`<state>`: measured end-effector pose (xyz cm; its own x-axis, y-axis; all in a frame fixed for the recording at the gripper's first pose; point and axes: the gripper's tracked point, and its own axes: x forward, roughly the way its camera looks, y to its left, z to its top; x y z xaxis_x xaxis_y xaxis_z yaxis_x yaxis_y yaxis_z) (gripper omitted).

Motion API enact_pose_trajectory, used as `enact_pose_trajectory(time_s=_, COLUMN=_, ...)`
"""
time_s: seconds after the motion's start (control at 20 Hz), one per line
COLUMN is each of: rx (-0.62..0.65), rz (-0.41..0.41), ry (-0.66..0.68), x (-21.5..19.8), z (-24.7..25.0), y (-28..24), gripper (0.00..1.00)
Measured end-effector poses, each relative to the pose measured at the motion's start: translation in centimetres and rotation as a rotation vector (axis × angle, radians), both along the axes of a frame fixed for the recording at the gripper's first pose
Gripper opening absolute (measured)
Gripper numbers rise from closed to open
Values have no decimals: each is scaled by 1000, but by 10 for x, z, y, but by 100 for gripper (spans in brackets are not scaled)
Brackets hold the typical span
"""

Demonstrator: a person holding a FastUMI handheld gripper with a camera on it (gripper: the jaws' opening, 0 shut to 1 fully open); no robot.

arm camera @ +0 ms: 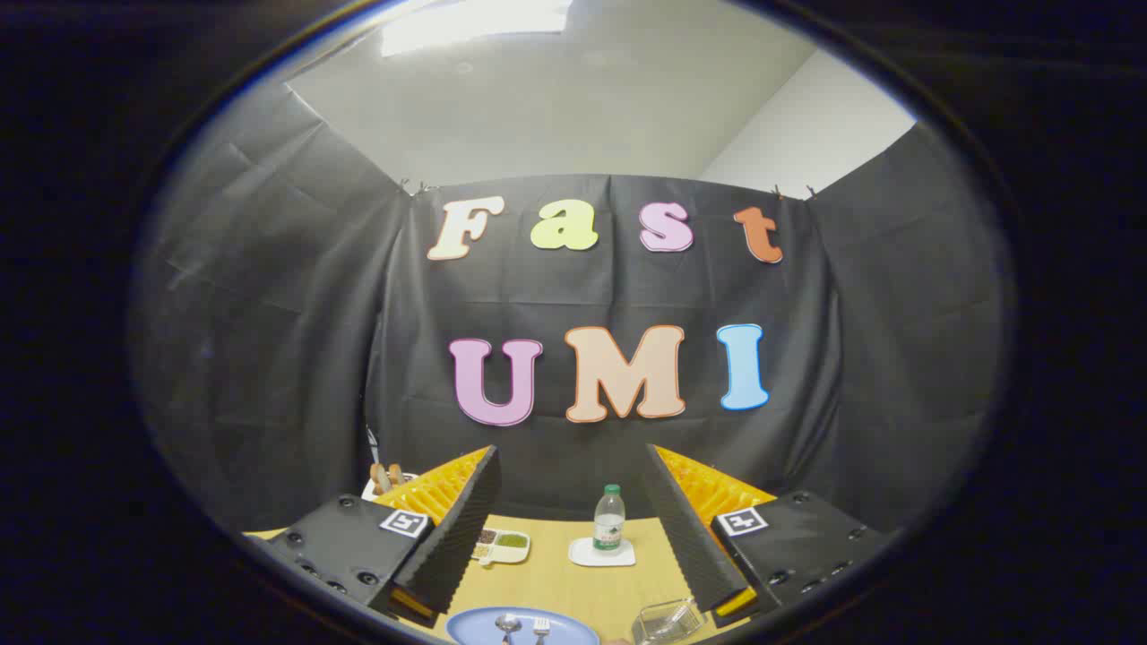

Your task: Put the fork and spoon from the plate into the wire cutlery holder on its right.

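wooden table [556, 587] under black-draped booth walls, white ceiling above; gripper [571, 537] jaws wide apart, holding nothing.

Black cloth [269, 358] is draping the booth's walls, a white ceiling [556, 98] and bright light panel [475, 18] are showing at 12 o'clock, a wooden tabletop [556, 582] lying at 6 o'clock.

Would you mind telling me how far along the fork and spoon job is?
Nothing looks done yet: the spoon and fork both lie on the blue plate, and the wire holder to its right looks empty. The gripper is open, holding nothing, with the plate between its fingers. Both pieces remain to be moved.
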<state>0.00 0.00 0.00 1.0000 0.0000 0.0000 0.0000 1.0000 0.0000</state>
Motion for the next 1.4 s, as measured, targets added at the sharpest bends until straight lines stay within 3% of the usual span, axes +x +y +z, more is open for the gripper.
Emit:
enact_pose_trajectory(time_s=0.8, rx=-13, rz=5, ry=34, x=11, z=-16, y=-4, gripper=100)
enact_pose_trajectory(time_s=1.4, rx=-71, rz=122, ry=386, x=-3, z=-145, y=13, gripper=100)
